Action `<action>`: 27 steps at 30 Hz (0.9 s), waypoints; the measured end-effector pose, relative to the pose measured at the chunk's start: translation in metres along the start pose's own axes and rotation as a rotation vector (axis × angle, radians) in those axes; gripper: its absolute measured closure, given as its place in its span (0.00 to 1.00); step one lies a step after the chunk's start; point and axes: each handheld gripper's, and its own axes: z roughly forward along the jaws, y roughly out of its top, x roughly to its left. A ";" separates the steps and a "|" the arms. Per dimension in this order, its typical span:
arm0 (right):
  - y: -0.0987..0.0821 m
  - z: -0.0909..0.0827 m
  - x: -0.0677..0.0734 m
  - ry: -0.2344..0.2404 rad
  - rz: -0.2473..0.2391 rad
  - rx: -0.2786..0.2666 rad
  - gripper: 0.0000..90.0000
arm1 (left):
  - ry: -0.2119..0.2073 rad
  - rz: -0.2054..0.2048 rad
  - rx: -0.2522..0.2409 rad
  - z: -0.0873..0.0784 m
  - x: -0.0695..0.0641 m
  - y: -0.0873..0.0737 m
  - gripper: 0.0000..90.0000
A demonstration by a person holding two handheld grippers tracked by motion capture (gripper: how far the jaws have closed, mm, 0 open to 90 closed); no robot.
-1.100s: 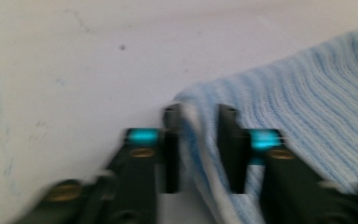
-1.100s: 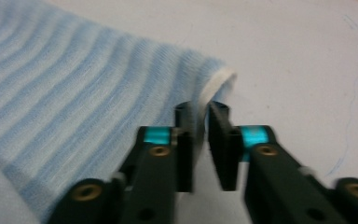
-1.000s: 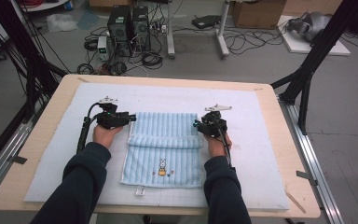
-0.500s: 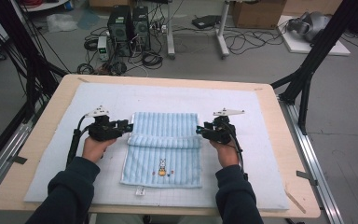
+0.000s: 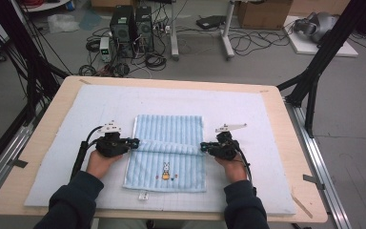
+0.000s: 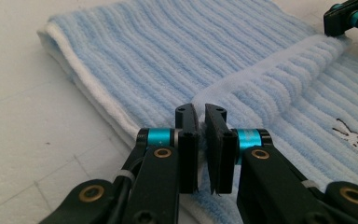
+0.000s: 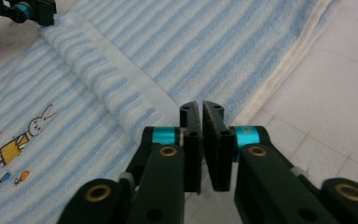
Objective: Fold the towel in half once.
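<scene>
On the white padded mat (image 5: pixel 66 143) that covers the wooden table (image 5: pixel 43 102) lies one light blue ribbed towel (image 5: pixel 171 129), near the middle and toward the person's side. It has white edging along its sides, a small label tab (image 5: pixel 143 195) at its near hem, and a little embroidered rabbit (image 5: pixel 166 167) on the near half. A raised fold (image 5: pixel 169 146) runs across it from side to side, where the cloth is bunched into a ridge.

Two grippers work at that ridge, one at each end. The left gripper (image 5: pixel 132 141) sits at the towel's left edge, and its own view shows its jaws (image 6: pixel 201 116) nearly together with the pale end of the fold pinched between them. The right gripper (image 5: pixel 203 147) sits at the right edge, and in its view the jaws (image 7: pixel 201 114) are likewise almost closed on the towel's edge where the ridge ends. Two hands hold them, the left hand (image 5: pixel 102 161) and the right hand (image 5: pixel 231 167), each with a dark sleeve.

From the high view come the floor beyond the table, two computer towers (image 5: pixel 133 24) and loose cables (image 5: pixel 152 59). The gripper views instead give the towel's ribbed weave, the rabbit's yellow dress (image 7: pixel 10 151), and the opposite gripper's tip at the far end of the fold.
</scene>
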 end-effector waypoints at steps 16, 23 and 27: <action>-0.009 -0.008 0.015 0.005 -0.107 -0.012 0.94 | -0.017 -0.032 -0.065 -0.013 -0.005 -0.001 0.93; -0.015 -0.023 0.020 0.016 -0.119 -0.043 0.94 | -0.045 -0.020 -0.084 -0.023 -0.016 -0.004 0.93; -0.019 -0.031 0.026 0.041 -0.128 -0.060 0.94 | -0.061 -0.014 -0.093 -0.032 -0.024 -0.009 0.93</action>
